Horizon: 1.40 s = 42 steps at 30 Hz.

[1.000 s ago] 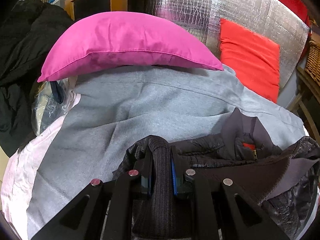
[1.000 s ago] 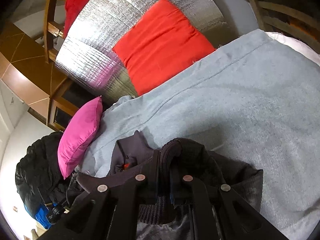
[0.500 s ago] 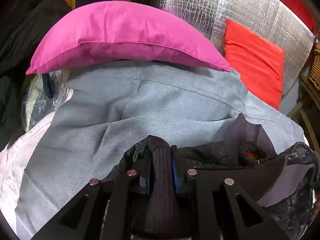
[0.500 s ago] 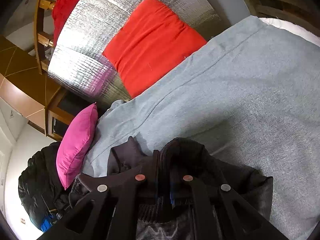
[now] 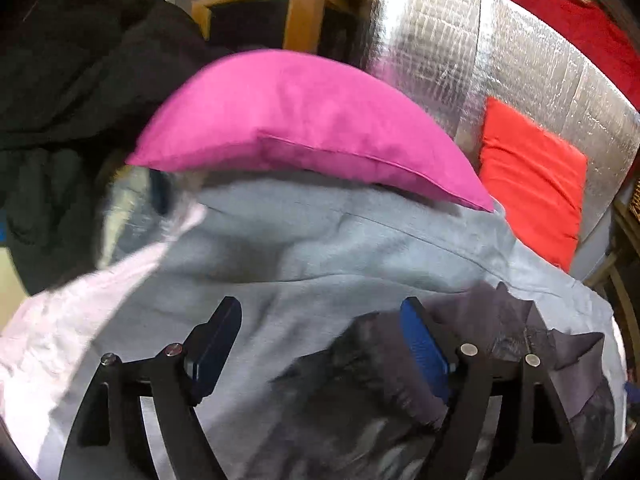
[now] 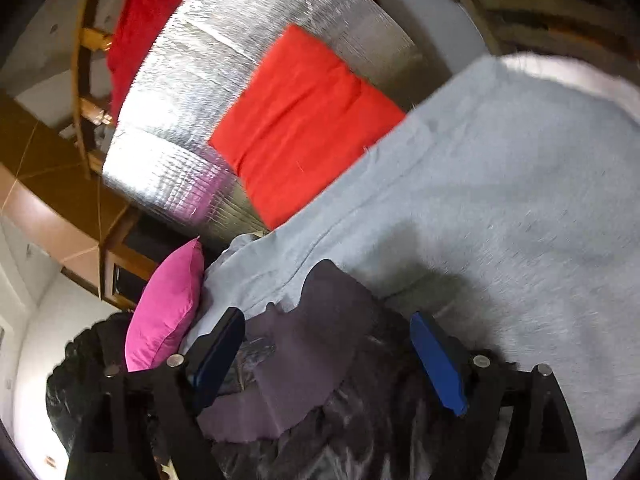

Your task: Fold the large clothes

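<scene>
Left gripper point(image 5: 320, 332): jaws spread wide, holding nothing; the dark jacket point(image 5: 384, 400) lies loose under and between its fingers.
Right gripper point(image 6: 328, 336): also wide apart, empty, over the same jacket point(image 6: 320, 360).
Jacket: bunched on the grey blanket point(image 5: 320, 248), on the near side of the pink pillow point(image 5: 304, 120); red cushion point(image 6: 304, 120) beyond.
Risk: the padded cloth looks springy, so the fold may open; a fingertip could snag fabric and drag it askew.
</scene>
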Each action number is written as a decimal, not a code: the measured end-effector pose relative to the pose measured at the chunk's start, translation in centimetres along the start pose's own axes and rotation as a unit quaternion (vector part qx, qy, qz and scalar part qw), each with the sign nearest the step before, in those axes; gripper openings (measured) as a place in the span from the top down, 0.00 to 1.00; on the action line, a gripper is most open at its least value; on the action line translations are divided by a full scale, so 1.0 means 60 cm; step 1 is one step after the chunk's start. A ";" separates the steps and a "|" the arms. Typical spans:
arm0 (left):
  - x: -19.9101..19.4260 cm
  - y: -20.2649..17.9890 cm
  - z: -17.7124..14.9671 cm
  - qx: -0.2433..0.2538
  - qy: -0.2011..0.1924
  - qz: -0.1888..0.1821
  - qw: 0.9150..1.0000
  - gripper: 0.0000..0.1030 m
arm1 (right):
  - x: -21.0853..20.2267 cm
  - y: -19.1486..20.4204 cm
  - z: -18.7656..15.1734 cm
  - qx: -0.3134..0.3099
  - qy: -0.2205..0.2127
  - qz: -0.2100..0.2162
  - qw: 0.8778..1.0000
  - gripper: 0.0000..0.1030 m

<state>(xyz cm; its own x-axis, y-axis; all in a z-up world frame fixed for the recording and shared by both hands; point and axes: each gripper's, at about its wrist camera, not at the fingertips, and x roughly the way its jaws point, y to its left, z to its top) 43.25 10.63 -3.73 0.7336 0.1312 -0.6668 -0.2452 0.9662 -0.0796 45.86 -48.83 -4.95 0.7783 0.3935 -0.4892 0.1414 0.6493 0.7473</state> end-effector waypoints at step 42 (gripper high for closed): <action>-0.206 0.067 -0.291 -0.032 0.079 0.012 0.996 0.81 | -0.203 -0.043 -0.325 0.029 0.034 -0.024 0.999 0.71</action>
<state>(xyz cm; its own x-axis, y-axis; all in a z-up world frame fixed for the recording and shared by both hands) 22.12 9.03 -8.74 0.6189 0.1129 -0.7773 -0.3047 0.9466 -0.1052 24.09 -42.59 -9.72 0.7272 0.4077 -0.5523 0.2139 0.6299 0.7467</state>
